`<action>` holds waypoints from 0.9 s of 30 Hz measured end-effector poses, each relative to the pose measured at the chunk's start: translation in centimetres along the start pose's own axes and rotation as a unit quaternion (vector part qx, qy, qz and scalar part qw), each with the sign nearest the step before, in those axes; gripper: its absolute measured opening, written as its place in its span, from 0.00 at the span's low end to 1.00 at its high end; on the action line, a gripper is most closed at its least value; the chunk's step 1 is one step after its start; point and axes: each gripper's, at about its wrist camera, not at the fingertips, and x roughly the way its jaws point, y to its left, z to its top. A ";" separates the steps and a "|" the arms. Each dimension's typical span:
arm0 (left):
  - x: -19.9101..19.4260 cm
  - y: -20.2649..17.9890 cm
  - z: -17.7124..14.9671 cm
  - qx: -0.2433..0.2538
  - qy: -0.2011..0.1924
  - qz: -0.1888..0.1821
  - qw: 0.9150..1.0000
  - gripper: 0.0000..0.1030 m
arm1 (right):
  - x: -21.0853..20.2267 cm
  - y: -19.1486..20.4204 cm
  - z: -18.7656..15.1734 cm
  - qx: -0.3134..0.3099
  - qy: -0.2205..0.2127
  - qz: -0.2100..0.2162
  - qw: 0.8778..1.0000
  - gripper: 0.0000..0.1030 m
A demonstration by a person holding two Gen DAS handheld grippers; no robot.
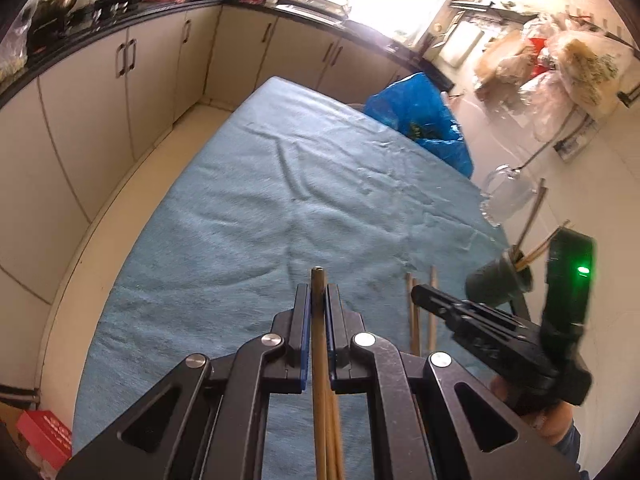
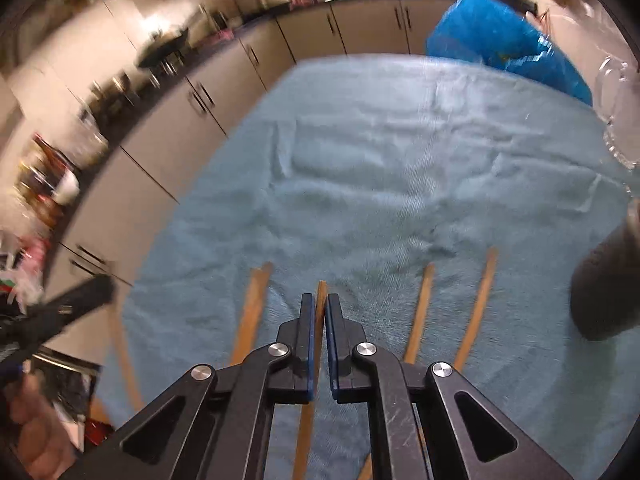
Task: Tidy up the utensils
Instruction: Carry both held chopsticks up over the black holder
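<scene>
Chopsticks fill the near foreground of both wrist views. In the left wrist view, the left gripper (image 1: 319, 300) has its two blue-padded fingers drawn narrow around a bundle of wooden chopsticks (image 1: 320, 360). The bundle's long axis runs straight along the fingers, and one dark tip sticks out just past the fingertips, pointing away over the table. The gripper is held above the blue cloth (image 1: 280, 200), angled down toward it.

To its right, three loose chopsticks (image 1: 420, 320) lie on the cloth, roughly parallel to the held bundle. Just beyond them the right gripper (image 1: 418, 294) comes in from the right side, its fingertips near the loose sticks. Behind it a dark holder (image 1: 496, 282) stands near the cloth's right edge with several chopsticks poking up from it. Farther along that edge stands a glass mug (image 1: 506, 196), and a blue plastic bag (image 1: 424, 120) sits at the far right corner.

In the right wrist view, blurred by motion, the right gripper (image 2: 319, 320) hovers over a chopstick lying lengthwise under the narrow gap between its fingers; whether they grip it, I cannot tell. Other chopsticks lie on either side.

The cloth's middle and far half lie open. Beige cabinets (image 1: 120, 92) border the left and far sides.
</scene>
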 end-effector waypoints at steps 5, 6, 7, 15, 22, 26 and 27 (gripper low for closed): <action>-2.5 -2.9 -0.6 0.028 -0.027 -0.020 0.999 0.06 | -7.4 0.4 -1.8 -0.014 -0.107 0.025 0.994 0.05; -3.0 -3.5 -0.7 0.035 -0.033 -0.025 0.998 0.06 | -8.5 0.5 -2.1 -0.016 -0.125 0.029 0.992 0.05; -3.7 -4.2 -0.8 0.043 -0.042 -0.029 0.998 0.06 | -9.8 0.7 -2.4 -0.020 -0.144 0.031 0.989 0.05; -6.4 -8.2 -1.4 0.081 -0.080 -0.031 0.993 0.06 | -17.1 0.6 -5.7 -0.028 -0.249 0.026 0.968 0.05; -6.6 -9.8 -1.6 0.088 -0.086 -0.023 0.992 0.06 | -19.7 -0.8 -7.1 -0.017 -0.276 0.020 0.961 0.05; -6.9 -10.5 -1.6 0.093 -0.090 -0.022 0.991 0.06 | -20.2 -1.6 -7.2 -0.006 -0.284 0.024 0.959 0.05; -7.0 -10.5 -1.7 0.094 -0.091 -0.021 0.991 0.06 | -20.4 -1.6 -7.2 -0.004 -0.287 0.023 0.958 0.05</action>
